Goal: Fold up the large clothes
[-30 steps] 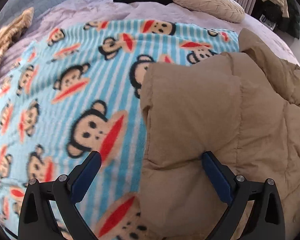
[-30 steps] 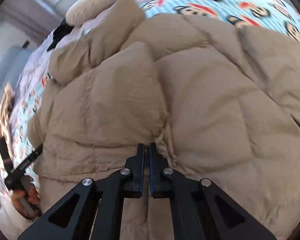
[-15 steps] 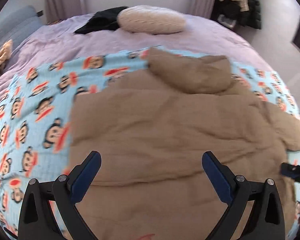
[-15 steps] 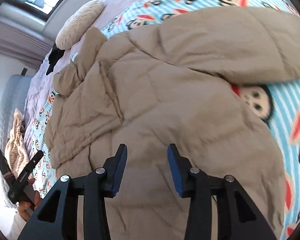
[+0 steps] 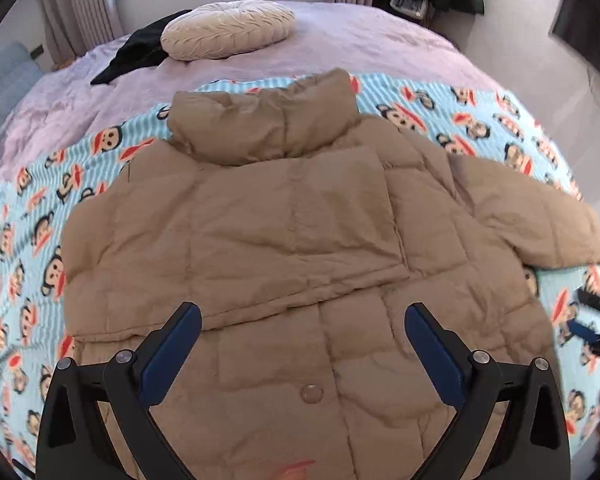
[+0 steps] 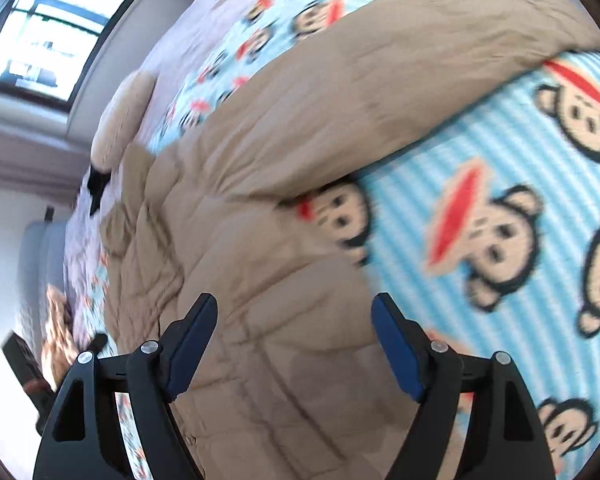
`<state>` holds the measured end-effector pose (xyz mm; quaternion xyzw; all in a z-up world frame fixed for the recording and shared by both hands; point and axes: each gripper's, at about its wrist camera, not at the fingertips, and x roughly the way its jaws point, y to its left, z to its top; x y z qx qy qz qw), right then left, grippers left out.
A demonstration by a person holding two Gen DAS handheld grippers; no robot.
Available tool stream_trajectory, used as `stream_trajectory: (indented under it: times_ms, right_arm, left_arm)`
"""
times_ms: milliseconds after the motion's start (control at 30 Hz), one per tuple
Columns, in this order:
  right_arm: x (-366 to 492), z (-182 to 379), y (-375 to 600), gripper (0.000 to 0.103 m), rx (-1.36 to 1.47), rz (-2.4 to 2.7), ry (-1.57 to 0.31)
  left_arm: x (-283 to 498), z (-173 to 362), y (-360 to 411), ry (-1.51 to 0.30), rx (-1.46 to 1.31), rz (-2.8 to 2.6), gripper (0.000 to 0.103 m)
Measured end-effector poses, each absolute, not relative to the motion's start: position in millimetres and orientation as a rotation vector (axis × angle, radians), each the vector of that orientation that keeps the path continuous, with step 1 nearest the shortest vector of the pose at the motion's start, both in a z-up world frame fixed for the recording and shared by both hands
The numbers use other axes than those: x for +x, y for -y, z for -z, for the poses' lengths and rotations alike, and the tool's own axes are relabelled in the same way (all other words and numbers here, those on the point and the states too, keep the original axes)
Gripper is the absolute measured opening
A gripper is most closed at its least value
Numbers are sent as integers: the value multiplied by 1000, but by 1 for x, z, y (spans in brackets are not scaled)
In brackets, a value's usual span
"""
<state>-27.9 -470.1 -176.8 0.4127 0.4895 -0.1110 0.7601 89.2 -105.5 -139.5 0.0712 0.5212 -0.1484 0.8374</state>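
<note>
A bed (image 5: pixel 400 44) with a lilac cover carries a blue striped monkey-print blanket (image 5: pixel 40 216), and on that blanket lies the tan puffer jacket (image 5: pixel 284 216), front up, one sleeve folded across its chest, the other stretched out to the side. A round cream cushion (image 5: pixel 228 28) sits near the headboard end. The left gripper (image 5: pixel 300 344) hangs above the jacket's hem, jaws wide and empty. The right gripper (image 6: pixel 294 340) has just been opening its jaws; nothing lies between them
</note>
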Motion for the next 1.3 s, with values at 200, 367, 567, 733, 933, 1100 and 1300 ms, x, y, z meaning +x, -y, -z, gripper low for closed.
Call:
stream_trajectory:
  times_ms: [200,367,567,733,933,1100,1300]
  right_arm:
    - [-50,180,524,103,970,333,-974]
    - [-64,190,567,103,1087,406,-877]
    - [-60,198,616,103,1248,406,-767]
    - [-50,205,653,103,1411,385,-592]
    - [-36,227,684,55,1617,386,-467]
    - [-21,235,682,6,1691,275,-422]
    - [31,179,644,6,1516,-4,-459]
  left_arm:
    - [86,151,135,-1149,178,339,102]
    - [84,165,155,-1203,181,382,102]
    - [82,165,171,-1215,169,412,102]
    - [84,164,174,-1219,155,416,102]
    - [87,166,169,-1223,135,381,102]
    - [92,163,155,-1207,107,337,102]
    - [99,160,126,-1211,57,295,102]
